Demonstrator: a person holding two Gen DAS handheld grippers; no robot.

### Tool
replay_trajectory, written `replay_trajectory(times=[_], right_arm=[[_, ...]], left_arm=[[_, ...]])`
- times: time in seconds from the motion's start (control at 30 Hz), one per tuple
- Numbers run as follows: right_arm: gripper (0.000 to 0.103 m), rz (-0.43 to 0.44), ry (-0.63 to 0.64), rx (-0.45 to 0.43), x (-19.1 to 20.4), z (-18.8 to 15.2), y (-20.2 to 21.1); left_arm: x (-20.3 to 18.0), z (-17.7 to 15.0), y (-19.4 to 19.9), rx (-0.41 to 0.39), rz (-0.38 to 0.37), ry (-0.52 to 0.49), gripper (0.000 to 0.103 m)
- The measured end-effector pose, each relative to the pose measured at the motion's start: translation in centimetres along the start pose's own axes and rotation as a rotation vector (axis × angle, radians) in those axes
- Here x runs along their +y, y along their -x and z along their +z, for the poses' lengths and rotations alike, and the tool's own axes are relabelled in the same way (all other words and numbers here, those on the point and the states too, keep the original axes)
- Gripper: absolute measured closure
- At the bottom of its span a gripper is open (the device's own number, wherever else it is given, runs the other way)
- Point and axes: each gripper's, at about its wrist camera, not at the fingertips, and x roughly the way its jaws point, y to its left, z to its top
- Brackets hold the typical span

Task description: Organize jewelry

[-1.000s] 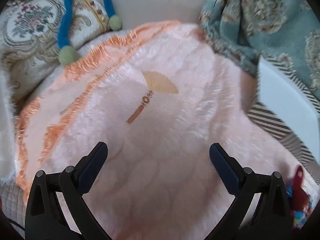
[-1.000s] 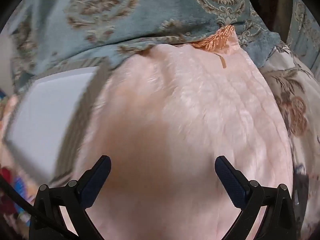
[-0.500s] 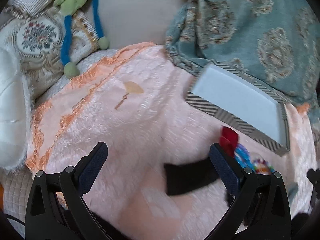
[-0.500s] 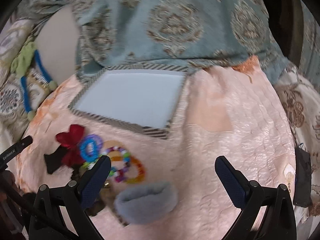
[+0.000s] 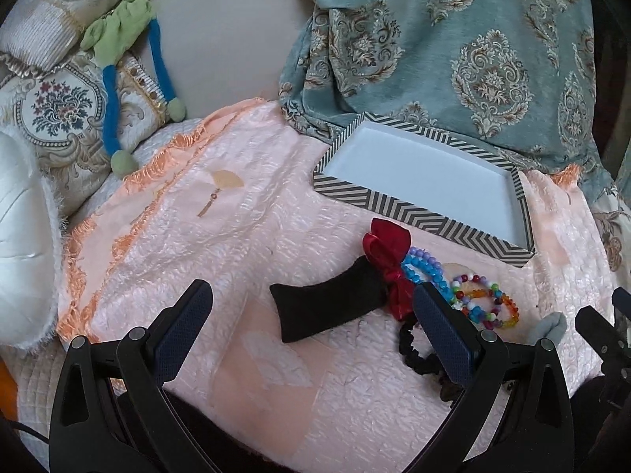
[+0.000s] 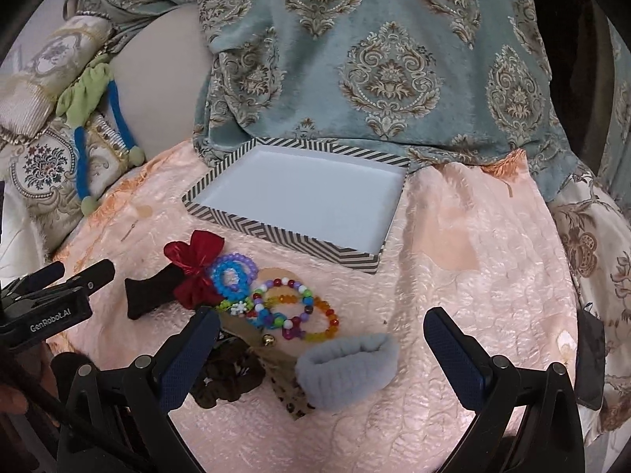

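Note:
A striped box [image 5: 418, 202] [image 6: 276, 232] with a white inside lies open on the pink blanket [image 5: 236, 236]. In front of it lie a red bow [image 5: 388, 248] [image 6: 197, 260], a black cushion [image 5: 327, 303] [image 6: 148, 291], blue and purple bead bracelets [image 5: 424, 270] [image 6: 232, 274], rainbow bead bracelets [image 5: 487, 307] [image 6: 299, 309], a black scrunchie [image 5: 412, 349], a brown scrunchie [image 6: 226, 378] and a grey band [image 6: 347, 366] [image 5: 552, 325]. My left gripper [image 5: 311, 327] is open and empty above the cushion. My right gripper [image 6: 319, 351] is open and empty above the grey band.
A teal patterned cloth [image 5: 453, 47] [image 6: 374, 47] hangs behind the box. Embroidered cushions [image 5: 59, 110] and a green and blue soft toy [image 5: 118, 51] [image 6: 90, 110] lie at the left. A white furry pillow [image 5: 19, 244] is at the far left.
Both grippers have pulled back and up from the blanket, so the box and the pile of jewelry have come into view. Both stay open.

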Motion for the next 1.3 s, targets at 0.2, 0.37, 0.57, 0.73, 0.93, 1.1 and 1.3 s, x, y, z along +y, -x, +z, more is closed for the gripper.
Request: replay_trajectory(times=[0.2, 0.37, 0.57, 0.73, 0.93, 1.1, 1.3], right_arm=[[0.000, -0.013, 0.009, -0.011, 0.2, -0.1, 0.2], [0.000, -0.001, 0.002, -0.004, 0.0, -0.2, 0.3], [0.000, -0.003, -0.005, 0.009, -0.2, -0.1, 0.0], [0.000, 0.000, -0.010, 0.012, -0.3, 0.1, -0.1], [0.000, -0.002, -0.012, 0.014, -0.7, 0.0, -0.1], [0.000, 0.006, -0.033, 0.013, -1.2, 0.1, 0.0], [0.000, 0.014, -0.029, 0.015, -1.2, 0.0, 0.0]], left_arm=[[-0.3, 0.2, 0.1, 0.000, 0.008, 0.003, 0.001], [-0.7, 0.3, 0.0, 0.002, 0.007, 0.011, 0.001], [-0.9, 0.4, -0.4, 0.013, 0.005, 0.010, 0.001], [-1.1, 0.4, -0.6, 0.022, 0.005, 0.007, 0.001], [-1.2, 0.6, -0.6, 0.015, 0.006, 0.003, 0.001], [-1.3, 0.7, -0.6, 0.017, 0.002, 0.003, 0.001], [-1.6, 0.6, -0.5, 0.008, 0.006, -0.005, 0.001]])
